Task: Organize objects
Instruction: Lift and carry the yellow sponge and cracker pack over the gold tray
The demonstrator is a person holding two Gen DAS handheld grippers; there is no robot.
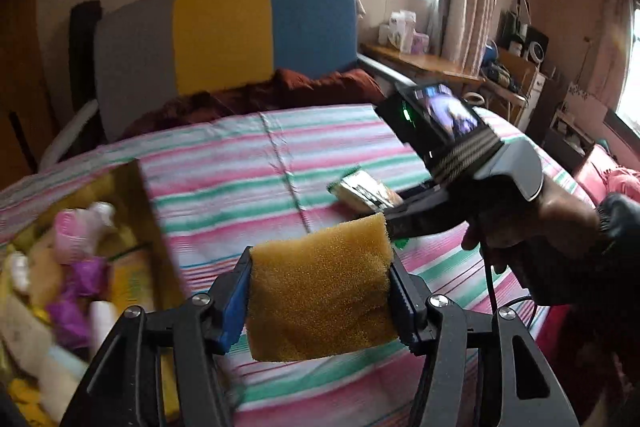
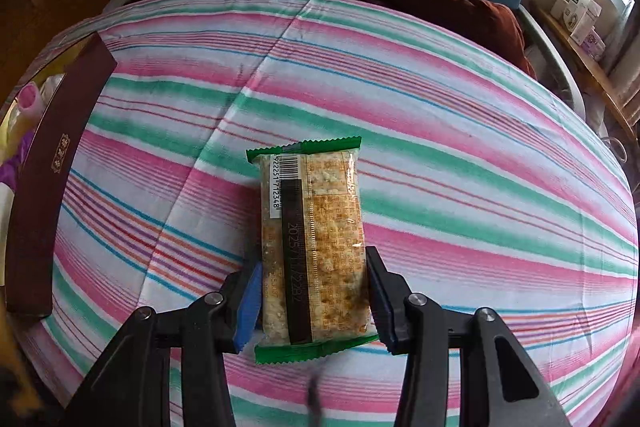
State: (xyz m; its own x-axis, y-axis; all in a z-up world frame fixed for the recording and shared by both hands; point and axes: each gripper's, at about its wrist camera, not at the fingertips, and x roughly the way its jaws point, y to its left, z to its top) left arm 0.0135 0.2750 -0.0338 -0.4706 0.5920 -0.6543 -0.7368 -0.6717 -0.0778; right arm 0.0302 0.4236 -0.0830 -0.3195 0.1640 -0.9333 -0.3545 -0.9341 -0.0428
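Observation:
My left gripper [image 1: 320, 287] is shut on a yellow sponge [image 1: 320, 287] and holds it above the striped bedsheet [image 1: 248, 163], just right of an open box [image 1: 148, 211]. My right gripper [image 2: 314, 291] is shut on a green-edged snack bar packet [image 2: 312, 239], held over the striped sheet [image 2: 440, 131]. In the left wrist view the right gripper [image 1: 400, 211] shows with the packet [image 1: 364, 191] at its tip, behind the sponge.
The box [image 2: 44, 187] at the left holds several items: a pink cup [image 1: 76, 231], purple wrappers [image 1: 80, 291], white bottles. A brown blanket [image 1: 280, 91] and coloured headboard [image 1: 224, 31] lie at the bed's far end. A wooden side table [image 1: 424, 63] stands right.

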